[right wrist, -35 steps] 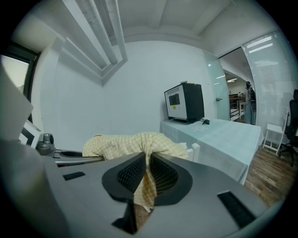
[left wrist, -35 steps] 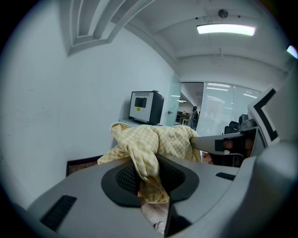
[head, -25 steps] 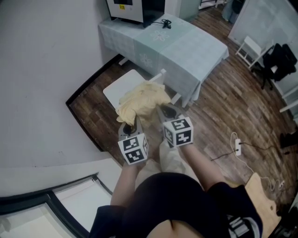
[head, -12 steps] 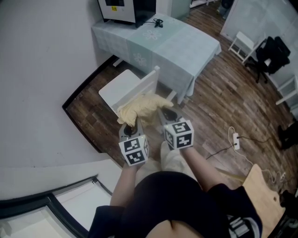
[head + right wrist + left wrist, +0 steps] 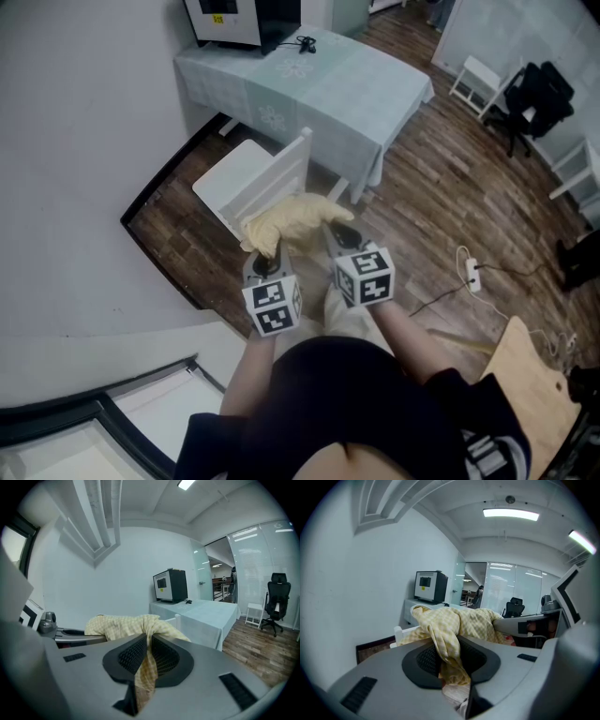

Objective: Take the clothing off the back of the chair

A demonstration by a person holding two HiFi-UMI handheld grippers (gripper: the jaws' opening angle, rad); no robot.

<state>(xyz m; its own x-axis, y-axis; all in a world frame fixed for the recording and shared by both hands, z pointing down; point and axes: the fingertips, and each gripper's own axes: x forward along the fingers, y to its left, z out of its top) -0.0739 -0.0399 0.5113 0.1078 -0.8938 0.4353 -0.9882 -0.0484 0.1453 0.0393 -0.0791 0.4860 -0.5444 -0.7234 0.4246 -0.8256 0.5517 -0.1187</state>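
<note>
A pale yellow checked garment hangs bunched between my two grippers, clear of the white chair beyond it. My left gripper is shut on one fold of the yellow garment, pinched between its black pads. On the other side, my right gripper is shut on another fold of the garment. The chair's backrest stands bare, with the cloth a little in front of it. In the right gripper view the chair's top shows just behind the cloth.
A table with a light green cloth stands behind the chair, with a black and white machine on it. A white wall runs along the left. A cable and plug lie on the wooden floor at right, near a black office chair.
Both grippers have drawn back from the chair with the garment. The cloth, which lay over the backrest a second ago, now hangs off it and the backrest is bare.
</note>
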